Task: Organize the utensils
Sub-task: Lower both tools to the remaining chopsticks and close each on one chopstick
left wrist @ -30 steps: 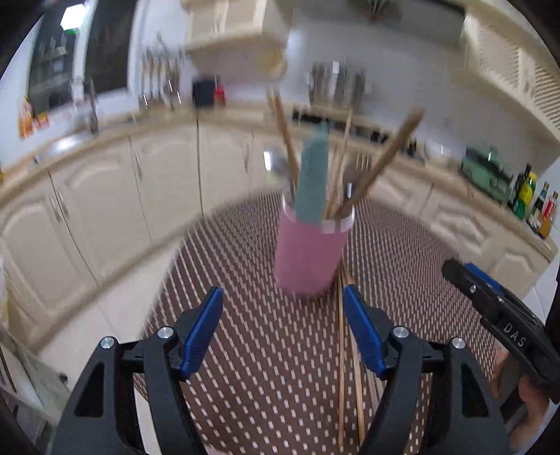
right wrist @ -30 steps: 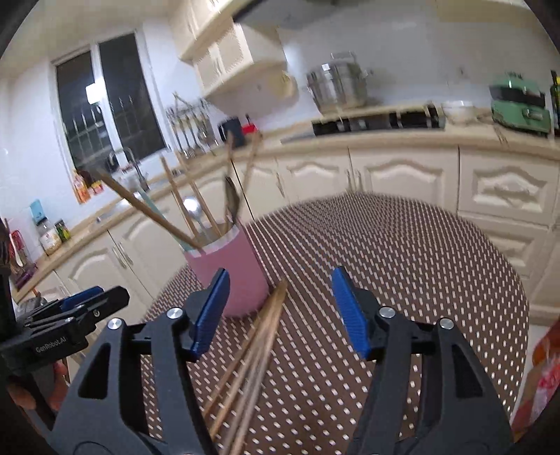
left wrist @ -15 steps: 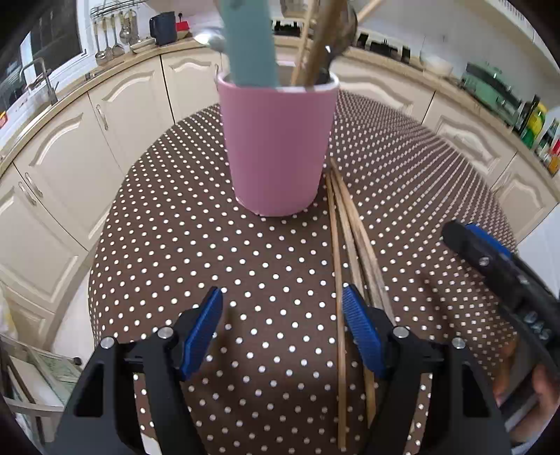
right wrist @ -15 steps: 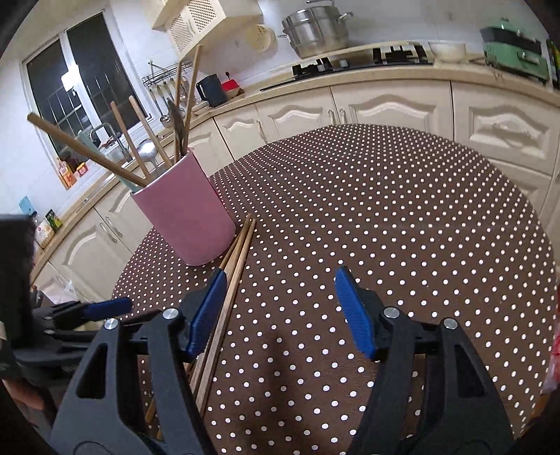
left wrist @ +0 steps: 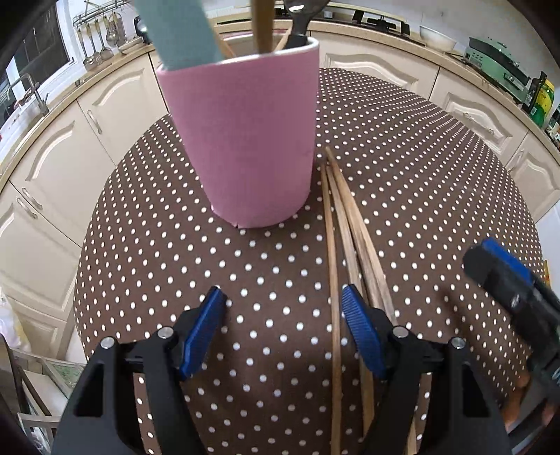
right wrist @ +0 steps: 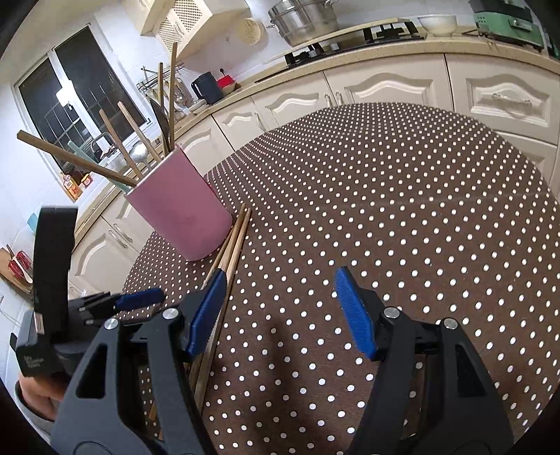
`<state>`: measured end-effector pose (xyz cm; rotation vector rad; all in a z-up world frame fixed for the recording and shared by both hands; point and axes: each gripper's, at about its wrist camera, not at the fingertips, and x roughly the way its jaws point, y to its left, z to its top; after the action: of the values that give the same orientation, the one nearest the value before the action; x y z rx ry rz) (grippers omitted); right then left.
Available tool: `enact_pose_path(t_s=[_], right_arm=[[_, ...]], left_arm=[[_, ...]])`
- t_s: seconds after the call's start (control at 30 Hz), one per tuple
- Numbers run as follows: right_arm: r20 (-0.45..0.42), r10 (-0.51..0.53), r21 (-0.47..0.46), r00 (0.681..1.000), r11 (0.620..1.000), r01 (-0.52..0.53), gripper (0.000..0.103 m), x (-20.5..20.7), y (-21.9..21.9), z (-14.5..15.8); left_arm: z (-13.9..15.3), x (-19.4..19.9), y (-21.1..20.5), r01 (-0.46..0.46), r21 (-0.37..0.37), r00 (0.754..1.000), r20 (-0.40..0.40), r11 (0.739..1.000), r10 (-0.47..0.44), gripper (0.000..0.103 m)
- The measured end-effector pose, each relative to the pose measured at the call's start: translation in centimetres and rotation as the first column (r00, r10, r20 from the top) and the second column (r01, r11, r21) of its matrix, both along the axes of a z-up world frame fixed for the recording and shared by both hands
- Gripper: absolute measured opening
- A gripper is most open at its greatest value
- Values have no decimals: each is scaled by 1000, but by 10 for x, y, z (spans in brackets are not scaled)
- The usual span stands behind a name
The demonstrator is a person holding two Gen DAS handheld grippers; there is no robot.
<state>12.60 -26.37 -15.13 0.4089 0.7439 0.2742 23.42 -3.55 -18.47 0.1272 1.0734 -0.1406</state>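
**Loose chopsticks beside the cup wait to be picked up**

The chopsticks [left wrist: 344, 224] lie flat on the dotted counter [left wrist: 437, 182], running from the middle of the left wrist frame down to its lower edge, their far tips just beside the pink cup [left wrist: 245, 140]. In the right wrist view the same chopsticks [right wrist: 232, 241] run from the foot of the cup [right wrist: 178, 206] down to the lower left.

The left claw [left wrist: 283, 330] is spread with its jaws closing; only bare cloth lies between the pads, and the sticks pass by and under its right-hand finger [left wrist: 360, 336]. To do this step well it would likely need to shift toward the right of the frame so that the sticks sit between both pads before it closes, then grip them as one bundle and lift. The right claw [right wrist: 278, 311] is spread and pinches nothing; the sticks pass under its left finger [right wrist: 206, 311].

The cup stands upright in the upper middle of the left wrist frame, already crowded with wooden handles, a teal handle [left wrist: 178, 31] and a dark utensil. Those leaning handles may block a straight drop into the cup. The two claws sit near each other over the sticks, so they could collide. Cabinets and a stove fill the background.
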Motion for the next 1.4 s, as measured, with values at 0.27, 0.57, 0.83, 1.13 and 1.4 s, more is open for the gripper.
enact_pose_path(t_s=[0.27,0.57,0.83,1.13,1.4], right_arm=[[-18,1,-3,1000,1000,-1,64,-1,-1,-3],[-105,61,-145,993,987,-76,65,15,33,1],[-168,59,-331,984,937,-113,65,32,73,2],[-200,65,-402,978,905,-142,65,50,105,1],[-236,84,-464,968,866,-188,66,73,124,-3]], left_arm=[[3,3,-3,26,-80,1000,2,996,-26,6],[3,-40,25,-8,-191,1000,1,982,8,6],[1,-54,68,-116,-248,993,-21,962,114,5],[1,-29,80,-124,-252,992,-52,960,114,6],[-1,-3,76,-105,-228,993,-79,968,89,6]])
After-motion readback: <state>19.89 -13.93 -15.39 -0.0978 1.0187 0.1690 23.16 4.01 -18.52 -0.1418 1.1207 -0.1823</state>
